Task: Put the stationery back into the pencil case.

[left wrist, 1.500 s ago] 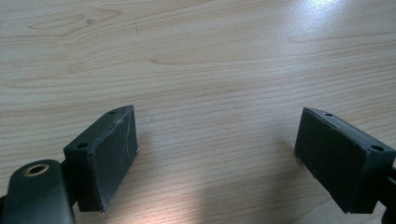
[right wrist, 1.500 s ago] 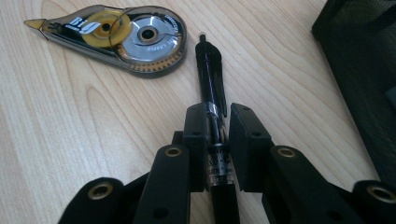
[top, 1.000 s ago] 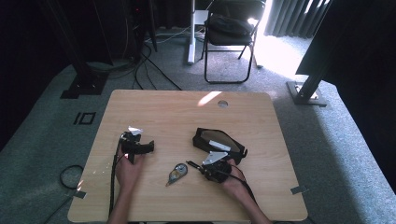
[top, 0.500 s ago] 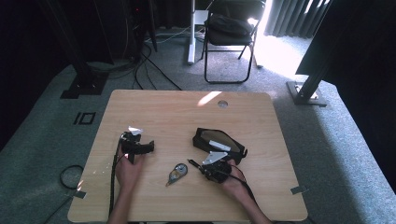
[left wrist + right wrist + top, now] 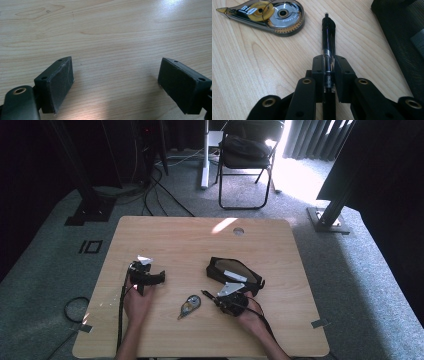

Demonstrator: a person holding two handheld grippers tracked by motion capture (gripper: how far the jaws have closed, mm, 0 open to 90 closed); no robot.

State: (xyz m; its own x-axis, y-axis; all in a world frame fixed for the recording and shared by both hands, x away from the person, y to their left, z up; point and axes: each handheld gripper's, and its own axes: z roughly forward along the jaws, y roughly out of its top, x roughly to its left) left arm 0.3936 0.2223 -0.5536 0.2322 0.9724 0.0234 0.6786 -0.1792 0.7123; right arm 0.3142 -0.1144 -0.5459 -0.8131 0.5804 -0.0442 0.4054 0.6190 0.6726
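Observation:
My right gripper (image 5: 329,65) is shut on a black pen (image 5: 328,32) that lies on the wooden table (image 5: 170,240), its tip pointing away from me. In the high view the right gripper (image 5: 219,301) sits at the front right of centre, with the pen (image 5: 206,295) sticking out to its left. A clear correction-tape dispenser (image 5: 274,15) lies just beyond and left of the pen tip, apart from it; in the high view the dispenser (image 5: 190,306) lies near the table's front. My left gripper (image 5: 115,82) rests open on bare wood, and in the high view the left gripper (image 5: 159,278) sits at the left.
A black pouch (image 5: 235,272) lies open just behind the right gripper, and its fabric (image 5: 402,30) fills the right edge of the right gripper view. A cable (image 5: 121,310) trails off the table's front left. A folding chair (image 5: 245,155) stands beyond the table.

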